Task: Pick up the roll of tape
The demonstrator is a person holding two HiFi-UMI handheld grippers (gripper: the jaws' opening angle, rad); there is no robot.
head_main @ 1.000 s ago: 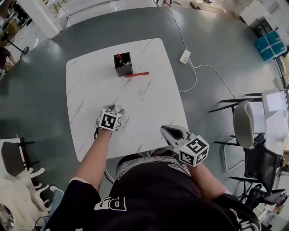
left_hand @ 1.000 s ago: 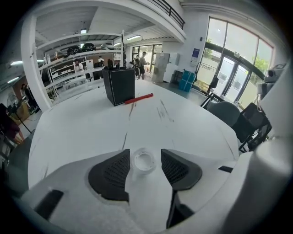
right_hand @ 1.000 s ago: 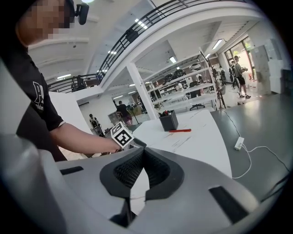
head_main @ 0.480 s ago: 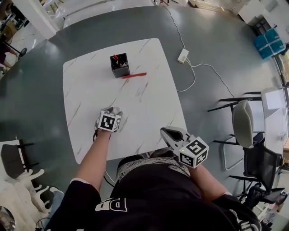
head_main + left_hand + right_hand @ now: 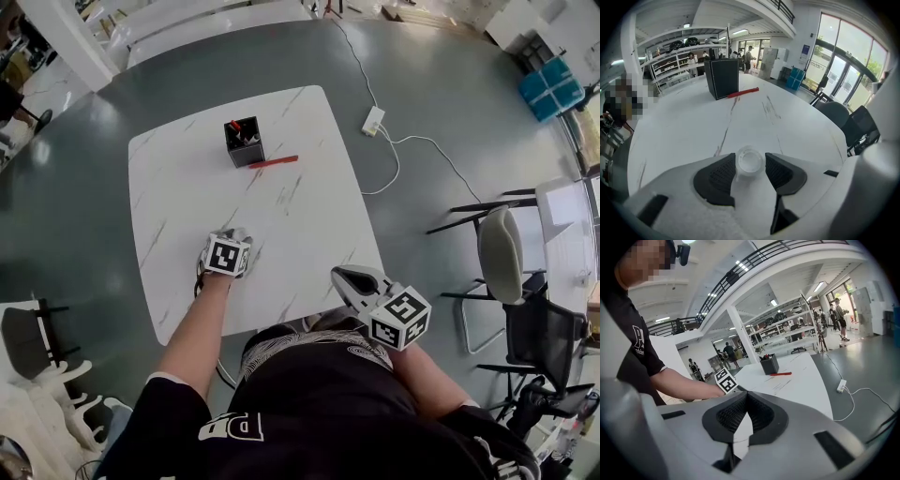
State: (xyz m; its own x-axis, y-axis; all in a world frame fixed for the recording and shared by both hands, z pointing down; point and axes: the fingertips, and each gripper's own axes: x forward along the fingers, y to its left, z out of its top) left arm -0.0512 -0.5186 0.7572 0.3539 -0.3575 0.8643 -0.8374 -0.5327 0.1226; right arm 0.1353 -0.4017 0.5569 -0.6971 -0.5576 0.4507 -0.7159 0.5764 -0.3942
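Observation:
A small whitish roll of tape [image 5: 750, 161] sits between the black pads of my left gripper [image 5: 750, 165], which is shut on it just above the white marble table [image 5: 684, 126]. In the head view the left gripper [image 5: 236, 234] is over the table's near part [image 5: 178, 197], and its body hides the roll. My right gripper [image 5: 350, 279] hovers at the table's near right edge. In the right gripper view its jaws meet at their tips, so the right gripper [image 5: 746, 397] is shut with nothing in it.
A black pen holder [image 5: 244, 141] stands at the table's far side with a red pen [image 5: 273, 161] lying next to it. On the floor to the right lie a power strip [image 5: 373, 119] and its cable. Chairs [image 5: 502, 258] stand at the right.
The head view has shifted a little. Both grippers keep their places relative to the table, and the left stays shut on the roll.

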